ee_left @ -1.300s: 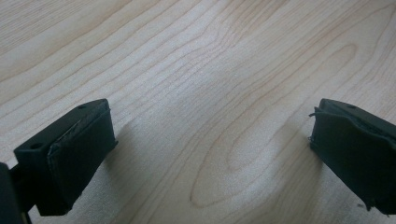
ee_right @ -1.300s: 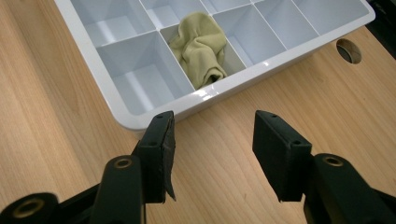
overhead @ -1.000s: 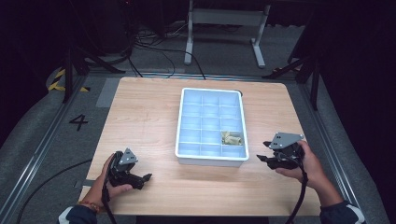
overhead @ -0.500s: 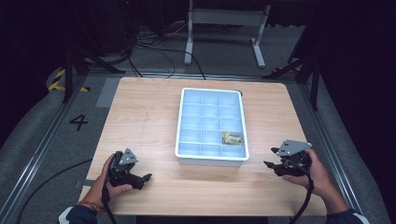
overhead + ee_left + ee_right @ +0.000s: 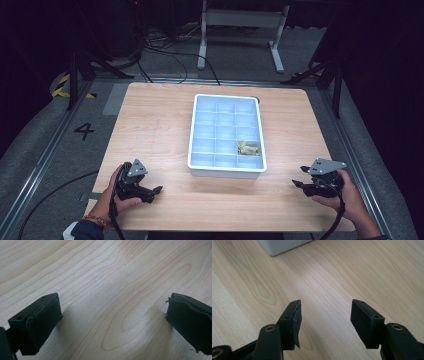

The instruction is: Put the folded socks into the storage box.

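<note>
A white tray (image 5: 192, 145) with several light-blue compartments sits mid-table. A small tan object (image 5: 248, 147) lies in a compartment near its front right corner. My left gripper (image 5: 158, 190) rests low over the wood at the front left, held by a hand; its jaws stand wide apart with bare wood between them (image 5: 112, 315). My right gripper (image 5: 296, 184) is at the front right, to the right of the tray's near corner and apart from it. Its jaws are open over bare wood (image 5: 324, 315), and the tray's white corner (image 5: 279, 246) shows ahead of them.
The wooden table (image 5: 150, 120) has its near edge just behind both hands. A dark floor with cables (image 5: 165, 45) and a grey metal stand (image 5: 240, 20) lies beyond the far edge. A floor mark "4" (image 5: 84, 131) is at the left.
My right gripper has moved toward the table's near edge and slightly right, away from the tray. The left gripper has stayed in place.
</note>
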Demonstrator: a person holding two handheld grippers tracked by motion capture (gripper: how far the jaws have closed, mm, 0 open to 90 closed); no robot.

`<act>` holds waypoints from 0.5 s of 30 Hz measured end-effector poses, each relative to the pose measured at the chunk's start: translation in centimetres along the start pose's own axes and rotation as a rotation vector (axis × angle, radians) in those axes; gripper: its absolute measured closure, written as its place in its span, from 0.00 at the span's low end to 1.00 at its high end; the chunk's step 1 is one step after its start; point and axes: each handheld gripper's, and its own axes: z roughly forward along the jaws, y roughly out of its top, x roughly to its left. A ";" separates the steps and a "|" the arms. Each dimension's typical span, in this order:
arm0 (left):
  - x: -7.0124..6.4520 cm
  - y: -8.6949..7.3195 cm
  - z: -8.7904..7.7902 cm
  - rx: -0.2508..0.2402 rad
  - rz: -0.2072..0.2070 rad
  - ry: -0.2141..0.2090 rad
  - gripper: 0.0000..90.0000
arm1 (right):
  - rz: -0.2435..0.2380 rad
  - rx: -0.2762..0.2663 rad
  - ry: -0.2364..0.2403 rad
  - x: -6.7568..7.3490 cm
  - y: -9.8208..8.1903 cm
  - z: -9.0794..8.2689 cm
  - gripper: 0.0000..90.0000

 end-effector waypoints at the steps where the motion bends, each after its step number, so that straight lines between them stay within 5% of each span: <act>1: 0.0 0.0 0.0 0.002 -0.003 0.000 0.00 | 0.006 0.003 0.000 0.0 -0.2 0.0 0.47; 15: 0.0 0.0 0.0 0.004 -0.004 0.002 0.00 | 0.111 -0.020 -0.011 -0.2 -4.3 -0.1 0.44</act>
